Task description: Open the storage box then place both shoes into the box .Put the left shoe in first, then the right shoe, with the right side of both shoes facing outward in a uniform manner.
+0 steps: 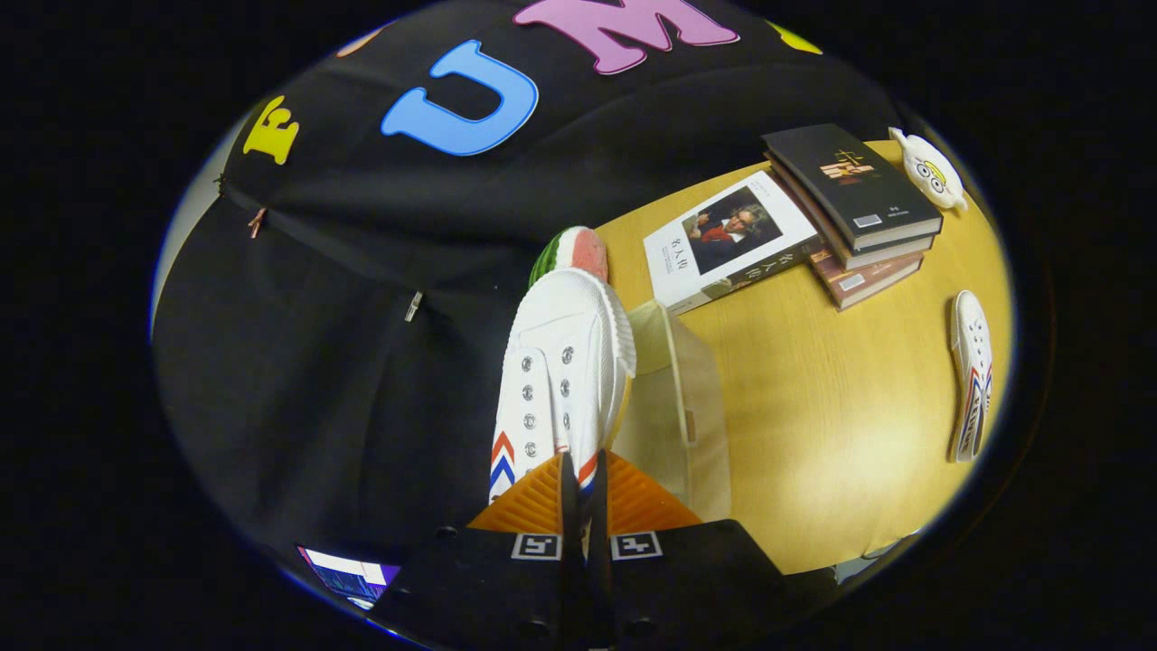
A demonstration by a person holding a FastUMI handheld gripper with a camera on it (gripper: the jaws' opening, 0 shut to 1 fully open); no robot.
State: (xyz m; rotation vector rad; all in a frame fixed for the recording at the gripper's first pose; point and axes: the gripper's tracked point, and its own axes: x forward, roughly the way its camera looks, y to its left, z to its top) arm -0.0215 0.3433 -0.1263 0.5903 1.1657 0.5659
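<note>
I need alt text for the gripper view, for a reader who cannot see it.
The tool is shut on a white shoe, held up beside a clear storage box on a wooden table. Beyond lie stacked books and a second white shoe.

Beyond the fingers hangs the booth's black cloth wall point(362, 298); a light wooden table point(813, 434) spreads beside it.

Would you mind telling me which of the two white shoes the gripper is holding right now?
The shoe pinched between the gripper's fingers, raised beside the clear storage box. The other shoe lies apart on the wooden table, past the books.
</note>
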